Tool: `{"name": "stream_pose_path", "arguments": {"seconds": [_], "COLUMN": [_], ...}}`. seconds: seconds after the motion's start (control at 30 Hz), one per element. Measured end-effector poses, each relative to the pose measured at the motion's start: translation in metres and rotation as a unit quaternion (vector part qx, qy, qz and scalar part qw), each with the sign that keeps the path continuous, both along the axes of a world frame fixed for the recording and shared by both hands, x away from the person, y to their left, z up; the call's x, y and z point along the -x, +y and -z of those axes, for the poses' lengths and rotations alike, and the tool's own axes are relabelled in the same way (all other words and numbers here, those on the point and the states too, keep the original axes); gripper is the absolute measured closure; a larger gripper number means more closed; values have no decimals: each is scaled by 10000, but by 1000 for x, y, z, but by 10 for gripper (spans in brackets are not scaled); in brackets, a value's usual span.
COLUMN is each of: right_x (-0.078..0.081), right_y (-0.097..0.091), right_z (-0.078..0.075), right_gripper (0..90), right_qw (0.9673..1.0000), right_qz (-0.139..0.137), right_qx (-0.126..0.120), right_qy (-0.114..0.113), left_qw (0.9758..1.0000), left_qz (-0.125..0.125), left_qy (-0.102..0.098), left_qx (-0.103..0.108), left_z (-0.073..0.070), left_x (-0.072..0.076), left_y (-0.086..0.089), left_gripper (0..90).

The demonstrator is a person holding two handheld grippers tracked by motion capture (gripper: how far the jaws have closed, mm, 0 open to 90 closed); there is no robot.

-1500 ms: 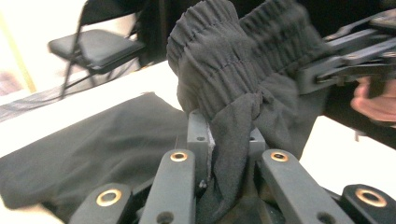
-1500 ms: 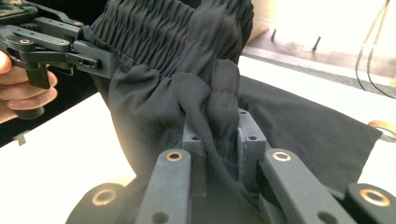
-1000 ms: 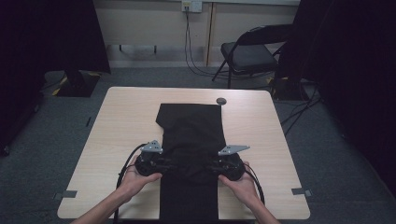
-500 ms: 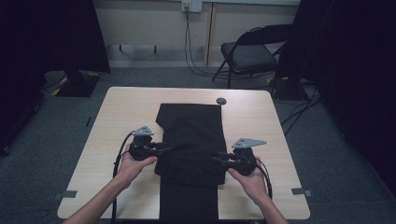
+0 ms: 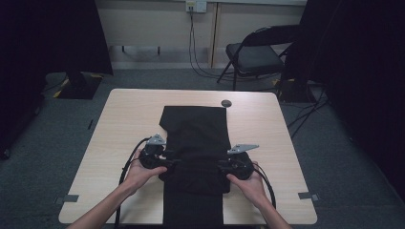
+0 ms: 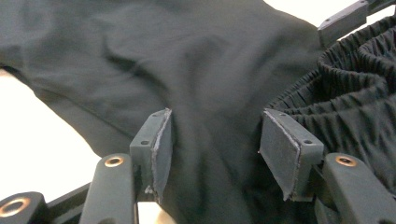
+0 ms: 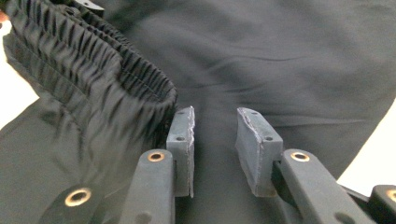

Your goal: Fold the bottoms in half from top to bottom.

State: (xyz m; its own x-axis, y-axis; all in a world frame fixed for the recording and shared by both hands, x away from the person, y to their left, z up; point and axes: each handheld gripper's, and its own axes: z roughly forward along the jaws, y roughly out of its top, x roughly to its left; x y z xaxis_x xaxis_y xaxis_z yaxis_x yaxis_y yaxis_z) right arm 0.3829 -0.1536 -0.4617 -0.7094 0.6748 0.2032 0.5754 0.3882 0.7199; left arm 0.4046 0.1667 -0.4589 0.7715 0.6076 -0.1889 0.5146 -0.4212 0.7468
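High view shows black trousers (image 5: 196,143) mid-table, folded waistband near; left gripper (image 5: 168,162) fingers, just been opening, stand apart over cloth, right gripper (image 5: 220,167) fingers apart too (nothing clamped), so the fold could spring back.

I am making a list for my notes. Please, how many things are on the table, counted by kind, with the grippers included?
Black garment: 1
Small dark round object near the table's far edge: 1
Hand-held grippers, left gripper and right gripper: 2
Total: 4
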Motion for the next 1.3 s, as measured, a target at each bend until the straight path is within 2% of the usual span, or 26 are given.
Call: {"name": "stream_pose_path", "arguments": {"seconds": [0.03,0.07,0.23,0.27,0.37,0.43,0.53,0.6,0.67,0.7,0.8,0.87,0.9,0.93,1.03,1.1,1.17,1.23,1.3], "right_x": [3,6,30,32,43,47,45,45,51,56,67,70,71,72,75,77,70,54,37], "right_y": [0,-1,-1,-1,6,12,22,29,41,48,56,55,54,52,52,52,49,44,39], "right_z": [-1,-3,-7,-7,-8,-10,-11,-9,-3,1,7,12,20,22,20,16,9,3,0], "right_gripper": [666,664,643,639,628,624,618,615,610,609,595,584,581,581,562,475,495,501,499], "right_qw": [10000,9999,9991,9988,9972,9966,9965,9959,9947,9927,9888,9890,9894,9897,9879,9875,9899,9952,9977], "right_qz": [-26,-78,-354,-418,-683,-773,-805,-860,-1018,-1203,-1463,-1439,-1411,-1405,-1503,-1522,-1395,-977,-656], "right_qx": [-55,-115,-229,-243,-262,-263,-228,-279,-119,-10,298,326,309,165,223,346,213,13,17], "right_qy": [25,63,73,83,131,77,-26,27,33,96,33,50,174,206,308,221,95,11,-178], "left_qw": [10000,9999,9991,9989,9985,9984,9987,9987,9987,9988,9981,9983,9984,9987,9992,9993,9995,9996,9991], "left_qz": [43,117,402,443,503,514,497,502,510,478,543,550,533,500,400,357,288,252,288], "left_qy": [-18,1,-49,-47,-39,-26,-25,11,70,72,178,158,120,87,15,-60,-120,-45,98], "left_qx": [2,93,89,142,224,233,131,60,-28,-98,-219,-139,-120,-62,-25,64,40,-129,-304], "left_z": [-1,-2,-5,-5,-6,-5,-1,2,7,9,15,14,12,11,8,3,3,10,20], "left_x": [4,10,32,36,40,39,37,37,37,38,38,38,38,38,35,29,22,14,11], "left_y": [1,1,4,4,5,5,1,-1,-3,-4,-6,-5,-5,-5,-3,-1,0,0,0], "left_gripper": [438,435,417,411,395,394,393,390,383,384,375,369,368,365,366,419,466,491,504]}}
